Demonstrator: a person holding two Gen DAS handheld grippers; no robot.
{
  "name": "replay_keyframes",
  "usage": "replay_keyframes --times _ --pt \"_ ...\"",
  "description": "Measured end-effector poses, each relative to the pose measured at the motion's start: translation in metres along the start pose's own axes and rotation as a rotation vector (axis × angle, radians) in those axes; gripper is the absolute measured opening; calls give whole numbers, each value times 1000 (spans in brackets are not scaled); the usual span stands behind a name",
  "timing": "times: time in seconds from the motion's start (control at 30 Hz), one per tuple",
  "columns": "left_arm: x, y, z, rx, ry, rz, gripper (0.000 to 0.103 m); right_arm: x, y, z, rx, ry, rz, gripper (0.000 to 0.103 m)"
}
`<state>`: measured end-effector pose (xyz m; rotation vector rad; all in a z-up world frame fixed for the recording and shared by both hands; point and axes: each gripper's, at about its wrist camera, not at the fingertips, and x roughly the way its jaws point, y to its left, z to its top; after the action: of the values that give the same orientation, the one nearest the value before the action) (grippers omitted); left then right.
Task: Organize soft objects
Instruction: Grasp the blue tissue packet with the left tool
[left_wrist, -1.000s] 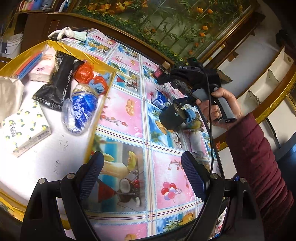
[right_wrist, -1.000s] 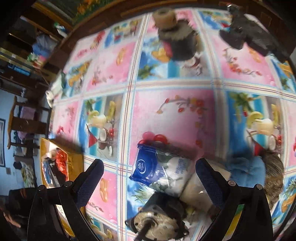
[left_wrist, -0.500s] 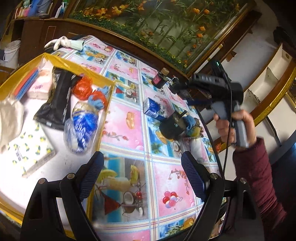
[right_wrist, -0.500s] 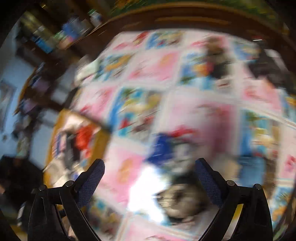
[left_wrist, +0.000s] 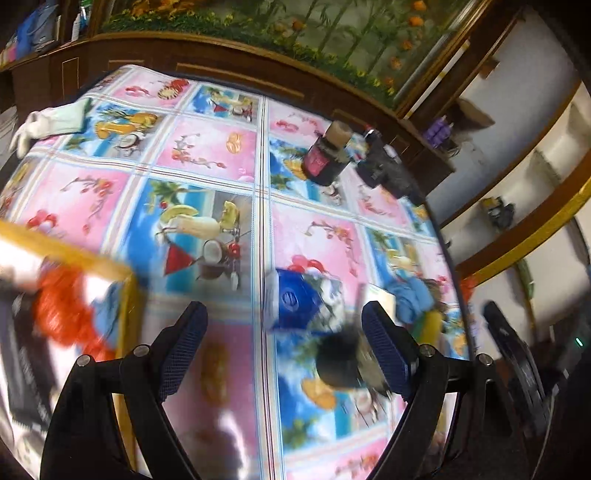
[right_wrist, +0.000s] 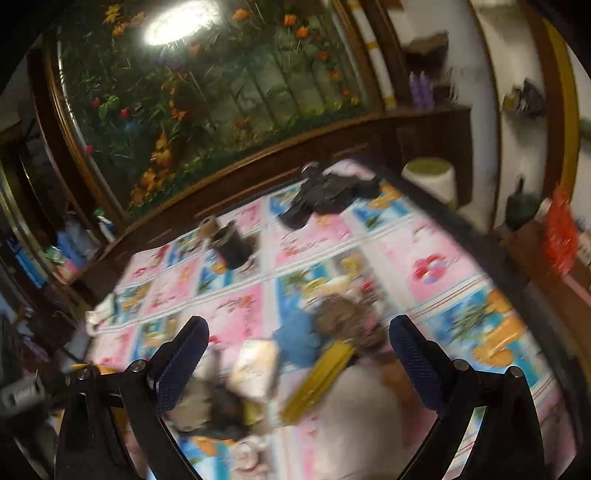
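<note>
My left gripper (left_wrist: 284, 325) is open and empty above the patterned tablecloth (left_wrist: 207, 147). A blue soft packet (left_wrist: 295, 302) lies just ahead between its fingers. A blue cloth (left_wrist: 412, 297) lies to its right, and a dark round motor-like object (left_wrist: 338, 360) sits near the right finger. The yellow-rimmed tray (left_wrist: 92, 264) at the left holds red and blue soft items (left_wrist: 62, 314). My right gripper (right_wrist: 299, 345) is open and empty above a blurred pile: the blue cloth (right_wrist: 297, 338), a brown fuzzy thing (right_wrist: 347, 323), a pale packet (right_wrist: 255, 365).
A dark jar with a cork lid (left_wrist: 327, 157) and a black bag (left_wrist: 386, 168) stand at the far side of the table; they also show in the right wrist view, the jar (right_wrist: 231, 242) and the bag (right_wrist: 325, 195). A white glove (left_wrist: 48, 122) lies at the far left. A white bucket (right_wrist: 430, 179) stands beyond the table.
Both grippers have swung fast. The left one moved right, from over the tray to over the blue packet. The right one tilted up and now faces the far wall. Both stay open.
</note>
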<state>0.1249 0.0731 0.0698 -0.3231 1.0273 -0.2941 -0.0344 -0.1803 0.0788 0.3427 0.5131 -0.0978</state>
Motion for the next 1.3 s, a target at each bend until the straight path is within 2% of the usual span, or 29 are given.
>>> replay_keyframes --times 0.1,0.2,0.3,0.4,0.47,0.57,0.6,0.7,0.83,0.9,1.0,1.17,1.23,1.3 --pt "43 -15 13 44 85 56 85 0 4 -15 -25 -52 -39 100" --pt "73 -33 24 147 112 168 86 4 1 -25 3 -60 -13 100" --pt "93 -43 28 249 145 300 86 12 3 -30 -11 -38 -29 100" --pt "94 -42 26 312 173 354 85 7 1 -18 -28 -62 -38 100" --pt "85 -33 23 323 185 364 85 4 2 -15 -44 -86 -65 100" --pt "74 -10 3 367 227 449 87 5 2 -14 -38 -81 -63 100" --pt "64 0 -7 374 211 432 85 7 2 -14 -34 -73 -61 100" --pt "37 15 -36 378 249 335 81 10 0 -13 -28 -54 -60 100" --pt "-15 17 -67 332 121 205 81 6 0 -12 -28 -67 -71 100" --pt "-34 6 -83 333 54 112 81 5 1 -14 -24 -73 -71 100" --pt "-34 -16 -96 372 33 61 81 6 2 -19 -16 -66 -64 100" --pt "6 -47 -99 483 51 152 81 3 4 -22 -37 -78 -76 100" --pt "20 -55 -96 490 47 187 83 1 2 -21 -34 -87 -82 100" --pt "27 -59 -95 482 48 189 86 3 0 -20 -27 -84 -85 100"
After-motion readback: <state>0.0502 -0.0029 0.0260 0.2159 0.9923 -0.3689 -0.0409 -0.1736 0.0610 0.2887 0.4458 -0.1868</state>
